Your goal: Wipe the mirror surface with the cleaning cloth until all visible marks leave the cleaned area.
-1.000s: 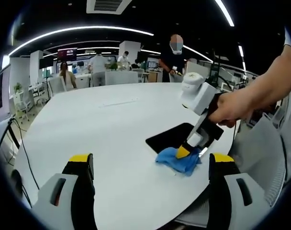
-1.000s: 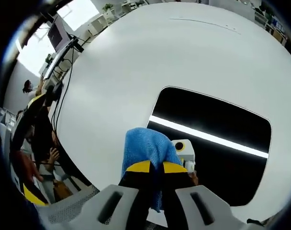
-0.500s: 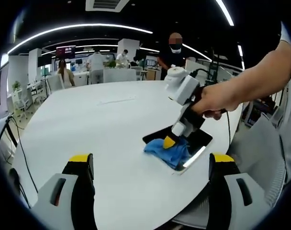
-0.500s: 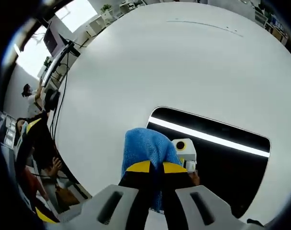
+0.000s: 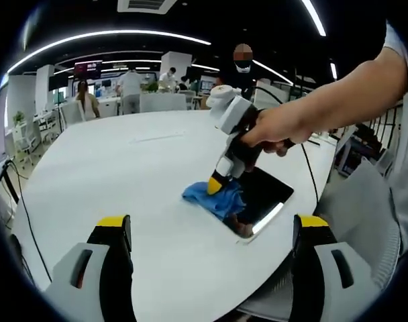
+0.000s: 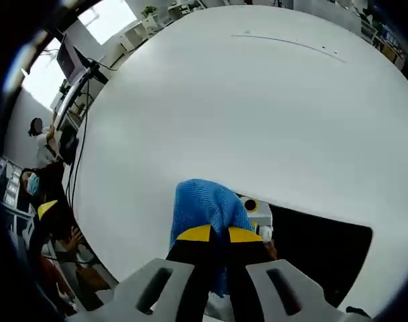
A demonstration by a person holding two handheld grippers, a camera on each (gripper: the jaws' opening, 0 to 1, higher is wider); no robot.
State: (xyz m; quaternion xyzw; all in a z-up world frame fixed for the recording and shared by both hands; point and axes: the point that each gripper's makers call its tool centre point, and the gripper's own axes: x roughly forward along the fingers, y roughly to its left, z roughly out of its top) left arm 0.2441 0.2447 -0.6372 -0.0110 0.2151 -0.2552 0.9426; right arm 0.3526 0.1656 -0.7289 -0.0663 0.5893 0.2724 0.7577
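A dark rectangular mirror (image 5: 261, 200) lies flat on the white table (image 5: 123, 174) near its right edge. My right gripper (image 5: 215, 185), held by a hand, presses a blue cleaning cloth (image 5: 216, 198) down at the mirror's left end. In the right gripper view the yellow-tipped jaws of the right gripper (image 6: 219, 234) are shut on the blue cloth (image 6: 204, 206), with the mirror (image 6: 318, 251) to the right of them. My left gripper (image 5: 214, 231) stands open above the table's near side, well apart from the mirror, nothing between its jaws.
The white table (image 6: 224, 107) is broad and bare beyond the mirror. A cable (image 5: 310, 181) runs from the right gripper past the mirror. Desks, chairs and several people stand in the office behind the table. The table's edge lies close behind the mirror.
The right gripper has dragged the cloth leftward across the mirror, from its right end to its left end. The left gripper stays open and still.
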